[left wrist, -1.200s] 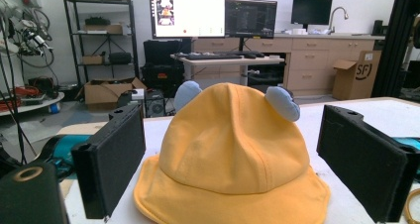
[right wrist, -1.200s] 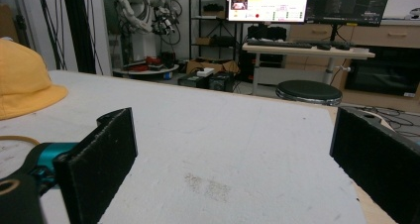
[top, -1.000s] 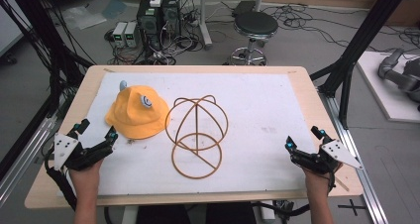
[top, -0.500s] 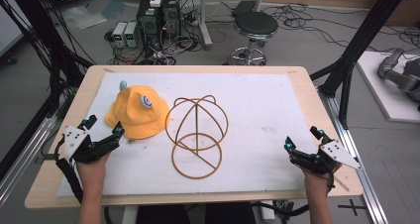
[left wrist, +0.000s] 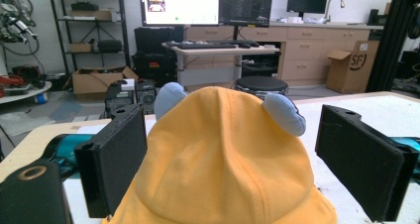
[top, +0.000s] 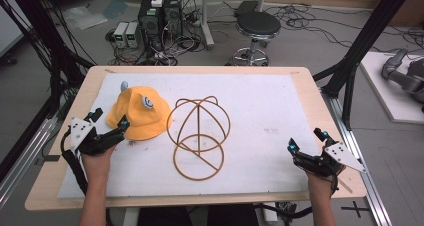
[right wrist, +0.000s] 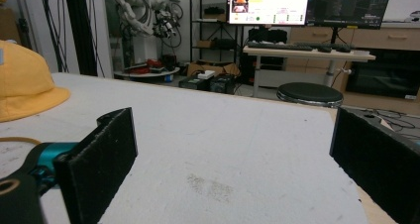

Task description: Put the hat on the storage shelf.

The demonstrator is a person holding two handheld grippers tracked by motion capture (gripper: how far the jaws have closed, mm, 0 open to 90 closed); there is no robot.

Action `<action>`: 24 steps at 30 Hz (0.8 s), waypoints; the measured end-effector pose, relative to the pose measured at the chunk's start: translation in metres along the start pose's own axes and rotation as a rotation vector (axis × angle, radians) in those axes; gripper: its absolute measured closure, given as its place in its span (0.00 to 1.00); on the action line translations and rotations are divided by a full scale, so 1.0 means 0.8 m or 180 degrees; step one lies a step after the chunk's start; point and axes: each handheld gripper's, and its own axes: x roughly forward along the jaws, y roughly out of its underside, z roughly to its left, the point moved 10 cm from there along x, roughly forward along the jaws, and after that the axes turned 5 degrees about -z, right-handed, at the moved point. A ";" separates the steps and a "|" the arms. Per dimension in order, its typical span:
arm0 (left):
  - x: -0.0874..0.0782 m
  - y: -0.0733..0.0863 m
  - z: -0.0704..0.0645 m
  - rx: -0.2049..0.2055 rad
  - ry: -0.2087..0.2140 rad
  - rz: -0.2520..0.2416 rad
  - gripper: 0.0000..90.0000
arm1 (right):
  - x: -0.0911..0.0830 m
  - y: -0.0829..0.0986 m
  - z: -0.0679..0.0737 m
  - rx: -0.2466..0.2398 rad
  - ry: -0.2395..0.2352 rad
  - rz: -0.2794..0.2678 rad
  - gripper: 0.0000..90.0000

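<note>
Room: workshop floor with cables, computer boxes and a round black stool (top: 257, 23) beyond the far edge, upper middle of the high view.
Worktop: pale wooden worktop (top: 310, 81) with a white, slightly smudged mat (top: 270, 111) covering most of it.
Hat: yellow hat (top: 139, 113), soft brushed fabric with a floppy brim and two rounded pale-blue ears, lying left of centre in the high view; in my left gripper view its dome (left wrist: 223, 159) fills the lower middle of the frame.
Frame: wire hat frame (top: 199, 136), thin tan rods bent into a round base ring and a domed cage with two small ear loops, standing at mid-frame just right of the hat.
Left gripper: my left gripper (top: 109, 128) sits at the lower left of the high view, at the near brim of the hat; its jaws are spread wide, flat black foam-faced blocks flanking the crown on either side, with a gap visible on the right side.
Right gripper: my right gripper (top: 306, 142) rests at the lower right of the high view, well apart from hat and frame; its jaws stand spread with bare mat between them.
</note>
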 end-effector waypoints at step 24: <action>0.062 0.030 0.005 -0.0003 0.0139 0.0529 0.25 | -0.002 0.001 0.002 0.0031 -0.0028 0.0001 0.04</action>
